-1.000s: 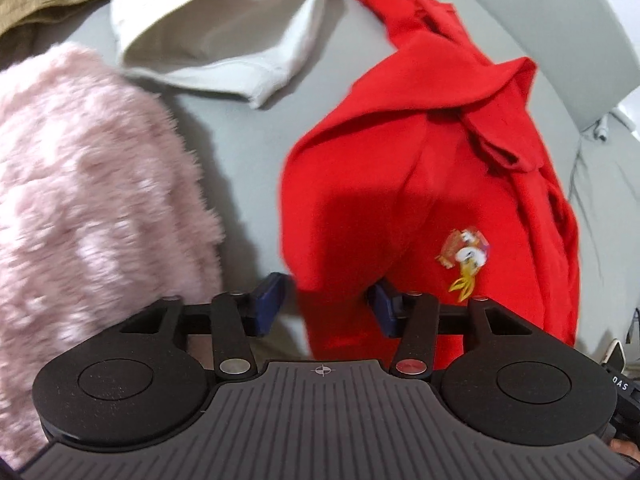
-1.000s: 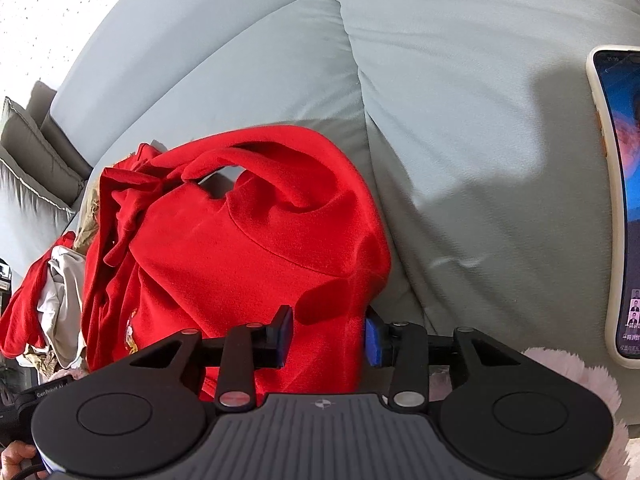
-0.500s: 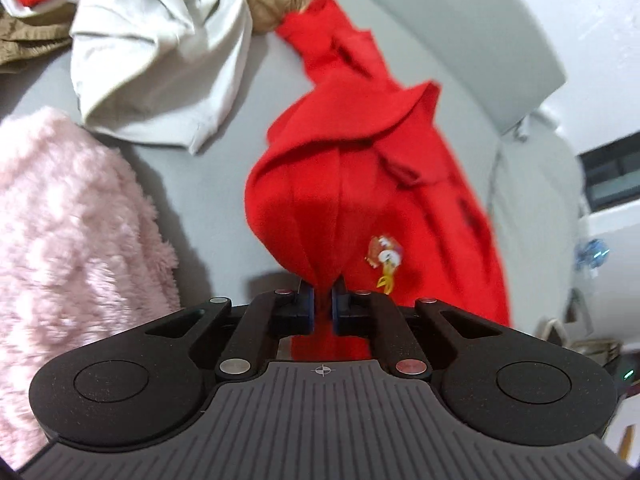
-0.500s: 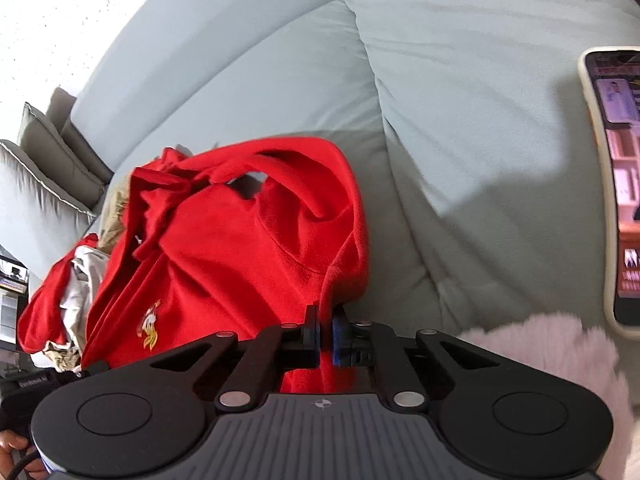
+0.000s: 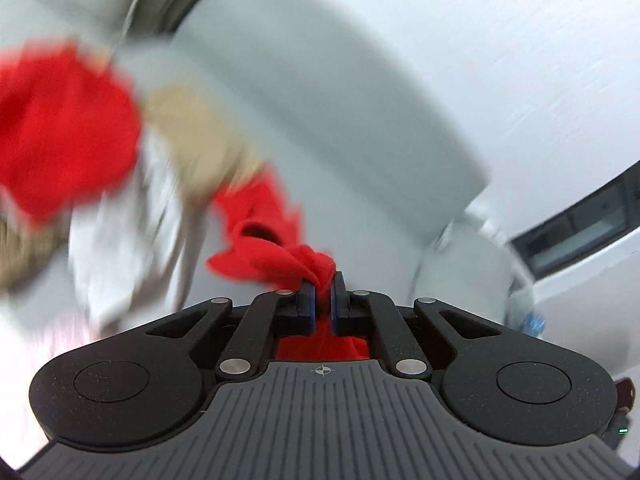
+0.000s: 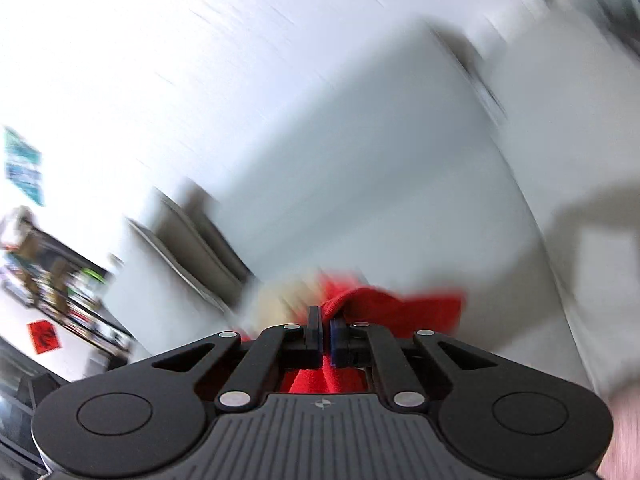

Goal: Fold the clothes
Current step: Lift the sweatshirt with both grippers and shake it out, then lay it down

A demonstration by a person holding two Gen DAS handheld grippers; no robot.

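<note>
Both tongs clenched on the red garment [image 5: 276, 264]: left tongs [image 5: 322, 280] pinch a bunched fold at the tips, more red fabric visible behind the jaws; right tongs [image 6: 325, 316] pinch another bunch of the same garment [image 6: 380, 304]. Garment hangs between the two grips, lifted off the sofa [image 5: 320, 112]. Both views heavily motion-blurred.

Step in hand, by judgement: lifting the garment clear to spread it out before folding.

To do it well:
- Keep both pinches tight; fabric is bunched, so a slack jaw risks a slip.
- Pull the two grips apart until the cloth between them goes flat.
- Lift high enough that the lower hem clears the clothes pile [image 5: 132, 216]; a trailing end near the beige item [image 5: 200, 136] could snag.
- Cannot tell which parts are gripped (shoulders, hem, sleeve); check once spread, regrip if lopsided.
- Lay down on bare cushion, away from the pile.

Surface and room: light grey sofa, back cushions in both views. Pile on the seat holds a second red item [image 5: 68, 128], something white, something beige. White wall [image 6: 200, 60] behind. Cluttered shelving [image 6: 56, 280] at far left of right view, detail too blurred.
</note>
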